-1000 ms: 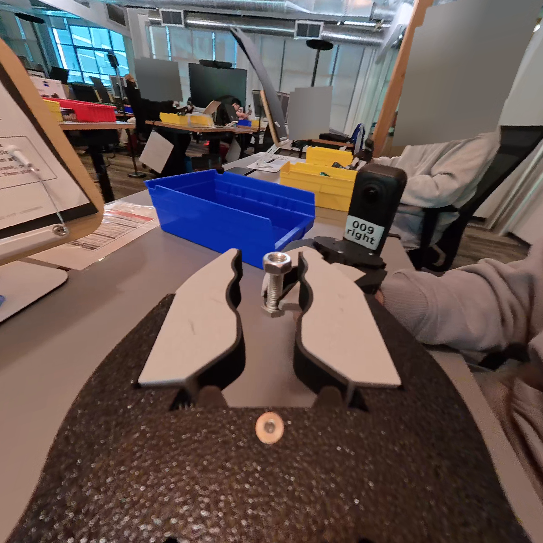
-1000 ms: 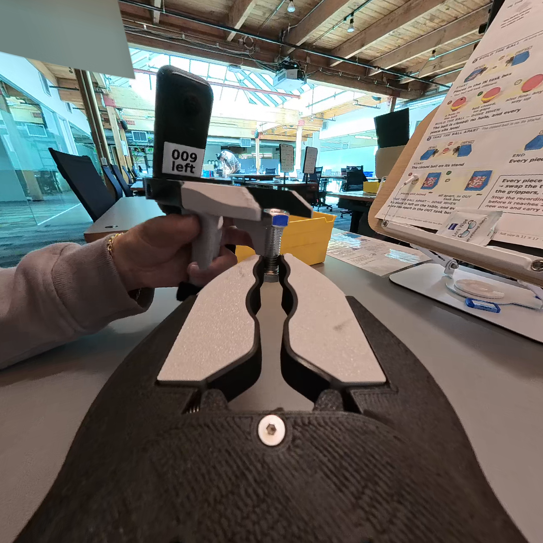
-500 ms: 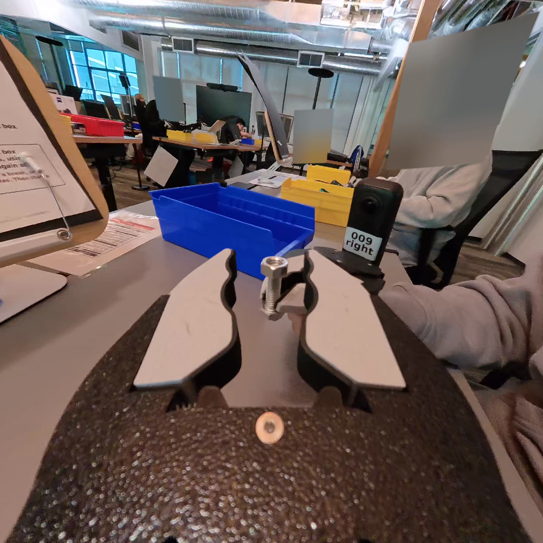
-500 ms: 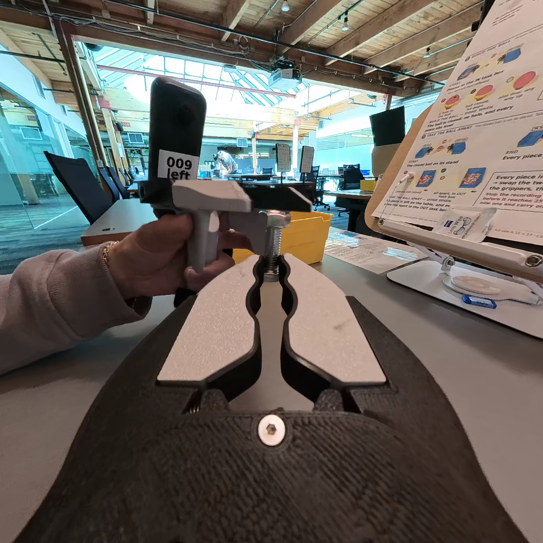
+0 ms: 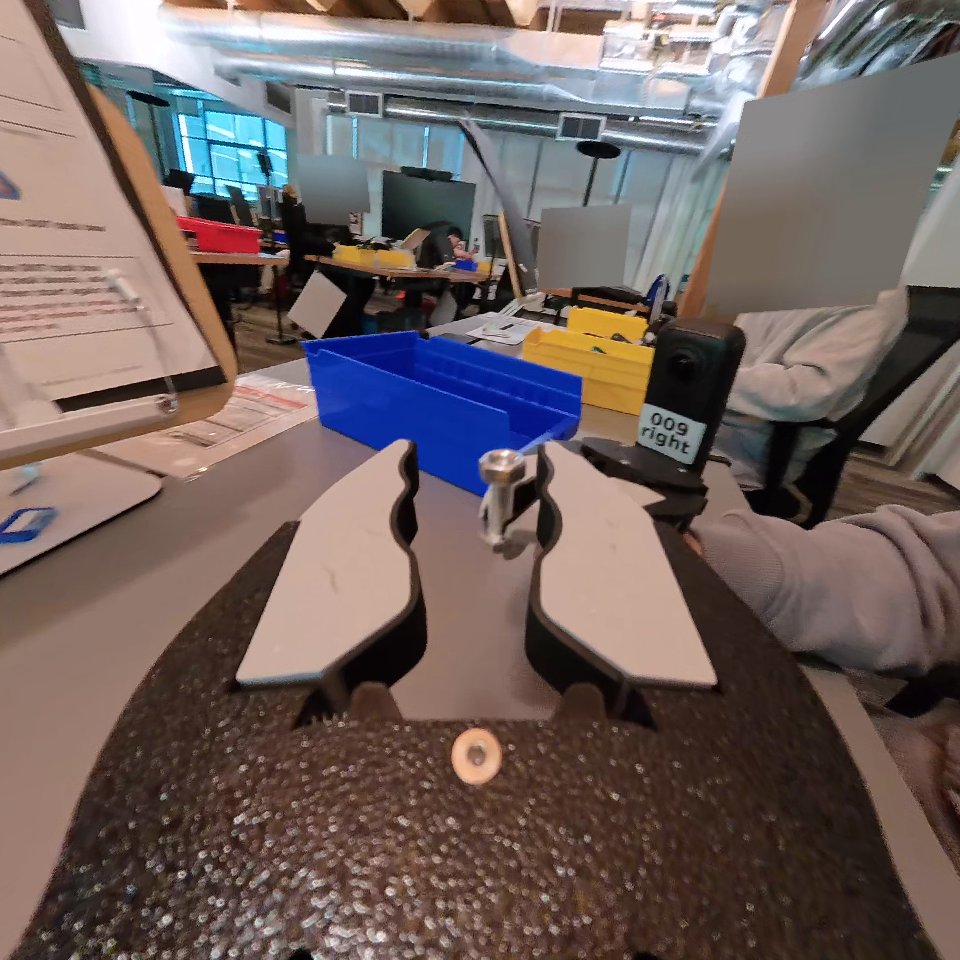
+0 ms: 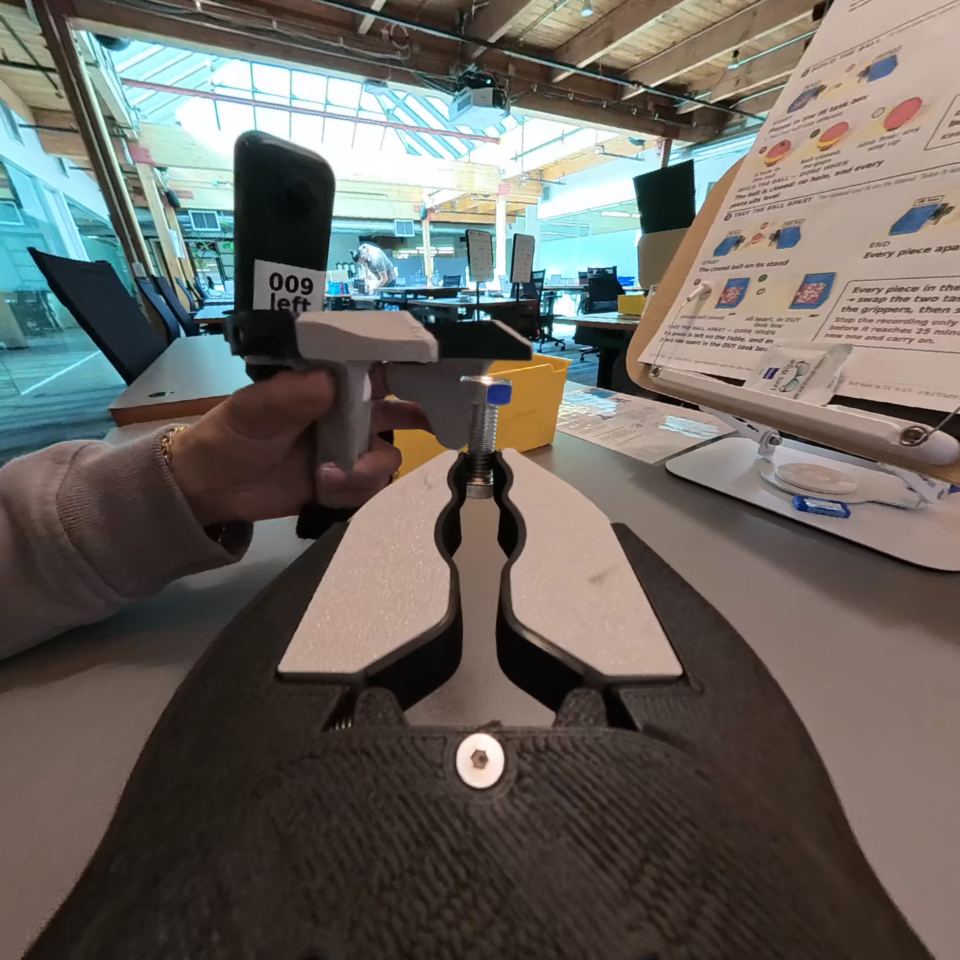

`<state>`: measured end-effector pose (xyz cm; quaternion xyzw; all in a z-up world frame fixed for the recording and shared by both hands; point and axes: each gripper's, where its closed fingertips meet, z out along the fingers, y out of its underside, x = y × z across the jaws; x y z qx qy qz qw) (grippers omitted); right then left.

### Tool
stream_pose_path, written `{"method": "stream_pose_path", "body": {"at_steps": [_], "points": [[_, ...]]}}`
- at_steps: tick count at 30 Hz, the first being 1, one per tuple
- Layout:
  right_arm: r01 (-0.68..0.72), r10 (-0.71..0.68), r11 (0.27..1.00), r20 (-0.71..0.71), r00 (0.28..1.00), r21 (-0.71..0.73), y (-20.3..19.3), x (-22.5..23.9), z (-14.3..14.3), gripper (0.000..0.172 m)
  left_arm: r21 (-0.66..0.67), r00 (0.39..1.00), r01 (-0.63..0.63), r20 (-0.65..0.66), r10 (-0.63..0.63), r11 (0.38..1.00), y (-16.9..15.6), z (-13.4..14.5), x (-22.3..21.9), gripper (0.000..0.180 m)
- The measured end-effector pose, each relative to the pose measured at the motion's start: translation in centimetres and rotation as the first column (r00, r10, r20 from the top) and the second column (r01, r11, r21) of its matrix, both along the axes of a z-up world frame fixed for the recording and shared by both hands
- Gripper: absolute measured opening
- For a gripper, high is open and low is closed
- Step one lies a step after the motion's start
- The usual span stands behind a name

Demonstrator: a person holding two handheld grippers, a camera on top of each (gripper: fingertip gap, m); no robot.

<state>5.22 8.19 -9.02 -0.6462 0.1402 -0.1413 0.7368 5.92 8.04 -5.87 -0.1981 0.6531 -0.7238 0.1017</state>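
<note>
- A silver hex-head bolt point(image 6: 483, 436) is clamped by its lower threaded end between the tips of the right gripper point(image 6: 479, 470), both pads being pressed against the shank.
- The bolt's long axis is held nearly upright, with the hex head point(image 5: 502, 465) at the top and the threaded end pointing down towards the grey table point(image 6: 701, 597); in the left wrist view it is seen tilted slightly, head to the right.
- The left gripper point(image 5: 475, 483) is spread wide open, and nothing is gripped by it.
- The bolt is seen between the left gripper's fingertips, much closer to the right-hand finger point(image 5: 587, 519); a clear gap is left to the other finger point(image 5: 363, 519). Whether the near finger touches the head cannot be told.
- In the right wrist view, the left gripper is seen just above and behind the bolt head, held in a hand point(image 6: 270, 447) with a grey sleeve.
- A blue bin point(image 5: 436, 395) is stood on the table just beyond the left gripper, with yellow bins point(image 5: 587, 358) farther off.
- A tilted board with printed instruction sheets point(image 6: 831, 249) is stood on a white stand point(image 6: 779, 498) to the right of the right gripper.
- A yellow bin point(image 6: 524, 410) is placed behind the bolt in the right wrist view.
</note>
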Motion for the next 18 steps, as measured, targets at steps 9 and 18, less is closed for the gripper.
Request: {"method": "stream_pose_path", "body": {"at_steps": [9,18], "points": [[0.020,-0.020,1.000,-0.008,1.000,0.020,-0.5,0.4,0.2,0.009,0.080,0.992,-0.110,-0.056,0.115,0.991,1.5,-2.1,1.9,0.037],[0.011,-0.011,1.000,0.006,1.000,-0.015,0.3,0.0,-0.4,0.009,-0.005,0.999,-0.031,-0.041,0.030,1.000,-0.3,-0.8,0.6,0.049]]}}
